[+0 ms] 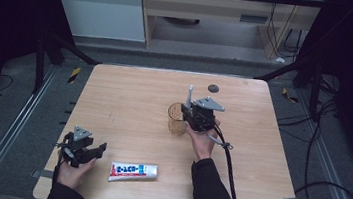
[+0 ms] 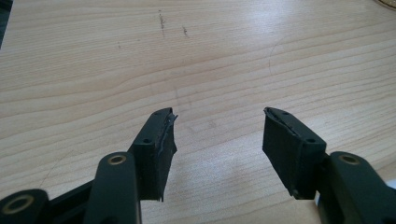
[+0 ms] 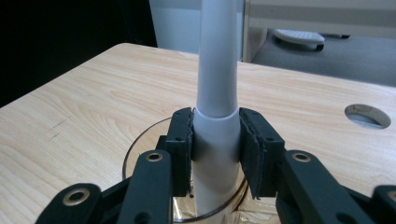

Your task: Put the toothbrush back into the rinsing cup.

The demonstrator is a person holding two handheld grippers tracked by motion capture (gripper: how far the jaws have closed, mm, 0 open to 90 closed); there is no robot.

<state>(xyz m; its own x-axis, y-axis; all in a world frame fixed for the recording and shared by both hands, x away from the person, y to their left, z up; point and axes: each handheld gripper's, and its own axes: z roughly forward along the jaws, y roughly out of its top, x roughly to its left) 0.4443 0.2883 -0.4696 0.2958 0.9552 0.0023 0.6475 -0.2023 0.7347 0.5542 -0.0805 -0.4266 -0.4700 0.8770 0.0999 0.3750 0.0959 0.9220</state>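
Observation:
A pale grey-white toothbrush handle [image 3: 217,60] stands upright in a clear amber cup [image 3: 140,144]. My right gripper [image 3: 215,121] is shut on it, both pads pressing against the handle just above the cup's rim. From above, the cup [image 1: 176,122] sits near the table's middle, the toothbrush [image 1: 189,95] rises out of it, and the right gripper [image 1: 189,112] comes in from its right. My left gripper [image 1: 98,152] rests open near the front left corner. Its jaws stand wide apart over bare wood [image 2: 219,113]. A white and blue toothpaste tube [image 1: 133,171] lies flat just right of it.
The wooden table [image 1: 129,99] has a round cable hole [image 1: 213,88] near its far edge, behind the cup. A black cable [image 1: 229,171] trails from the right gripper toward the front edge. Dark floor and metal rails surround the table.

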